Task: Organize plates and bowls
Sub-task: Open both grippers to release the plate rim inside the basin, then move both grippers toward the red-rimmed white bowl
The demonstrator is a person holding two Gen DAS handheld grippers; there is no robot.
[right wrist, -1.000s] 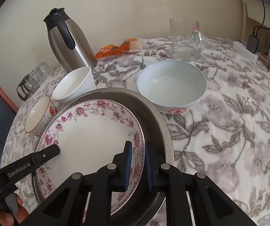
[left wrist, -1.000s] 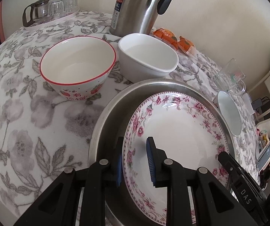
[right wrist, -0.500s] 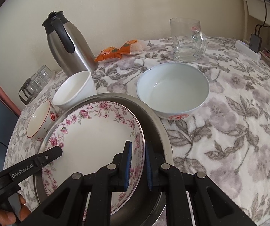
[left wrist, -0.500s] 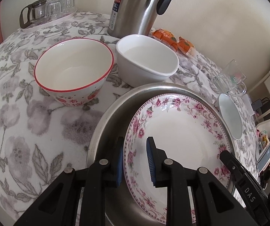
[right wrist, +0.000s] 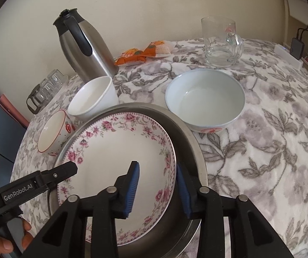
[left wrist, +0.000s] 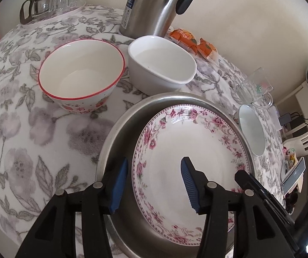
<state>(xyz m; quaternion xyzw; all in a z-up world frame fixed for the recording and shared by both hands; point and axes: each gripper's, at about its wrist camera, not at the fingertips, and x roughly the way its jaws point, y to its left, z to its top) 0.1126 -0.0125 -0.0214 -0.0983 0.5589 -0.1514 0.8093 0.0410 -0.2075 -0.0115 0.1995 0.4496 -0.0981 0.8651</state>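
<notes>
floral plate (left wrist: pixel 194 159): laid inside steel basin (left wrist: pixel 119 129), counter centre | left tongs (left wrist: pixel 154 182): being opened, plate rim straddled at 9 o'clock, pads clear | right tongs (right wrist: pixel 157 189): being opened, rim straddled at 3 o'clock, unpinched

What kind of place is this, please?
Probably a home dining table: a flowered tablecloth, a steel thermos, a glass mug and snack packets beside bowls.
</notes>
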